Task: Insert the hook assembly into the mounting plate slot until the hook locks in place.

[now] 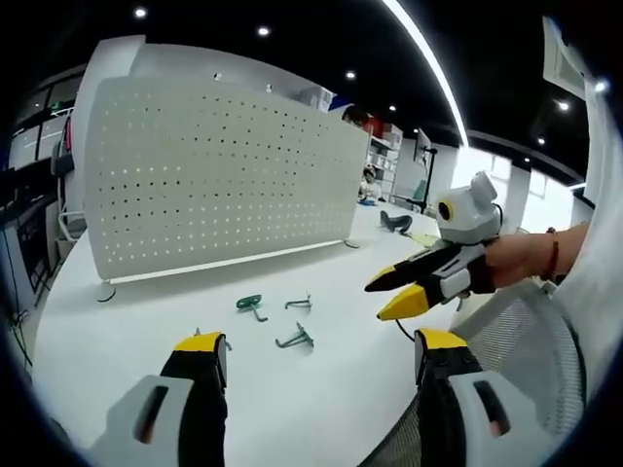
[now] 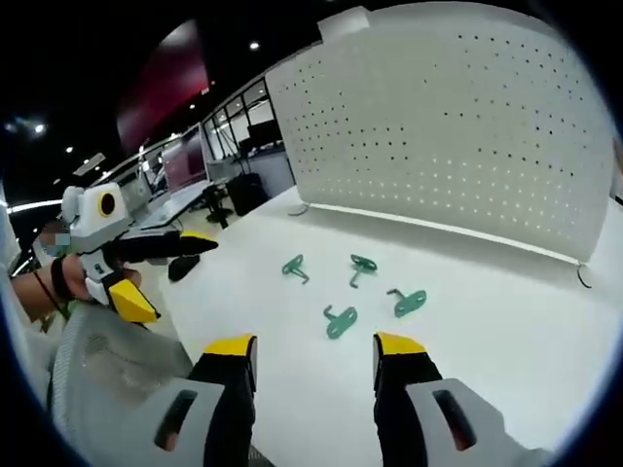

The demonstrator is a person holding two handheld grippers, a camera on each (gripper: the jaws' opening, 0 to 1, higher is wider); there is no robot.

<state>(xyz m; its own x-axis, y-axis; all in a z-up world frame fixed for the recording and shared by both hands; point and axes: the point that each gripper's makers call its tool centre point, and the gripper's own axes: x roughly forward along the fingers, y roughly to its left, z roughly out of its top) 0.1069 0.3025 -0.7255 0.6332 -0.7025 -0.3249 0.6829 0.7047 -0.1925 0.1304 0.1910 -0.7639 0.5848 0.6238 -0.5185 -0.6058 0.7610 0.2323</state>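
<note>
A white table (image 1: 146,321) runs through a dim, office-like room with ceiling spotlights. On it stands a white pegboard (image 1: 214,175) on small feet, upright, its face full of holes; this reads as the mounting plate of the task.

Four green hooks lie loose on the table in front of the board, well apart from it. In the right gripper view they are hook one (image 2: 294,266), hook two (image 2: 362,265), hook three (image 2: 409,302) and hook four (image 2: 341,321), the last nearest the jaws. The left gripper view shows three of them clearly (image 1: 251,305), with a fourth only partly seen past the left jaw.

The left gripper (image 1: 316,355) hangs over the table with jaws spread and nothing between them. The right gripper (image 2: 316,355) is likewise spread and empty, just short of hook four. Each one also appears at the edge of the other's view, held by a hand (image 1: 531,258).

The step in hand appears to be the approach before the first pick; no hook is lifted or seated yet. The next move likely calls for lowering one gripper over a hook, closing on its flat base so the prongs stay free, then turning it to face the board's holes.
</note>
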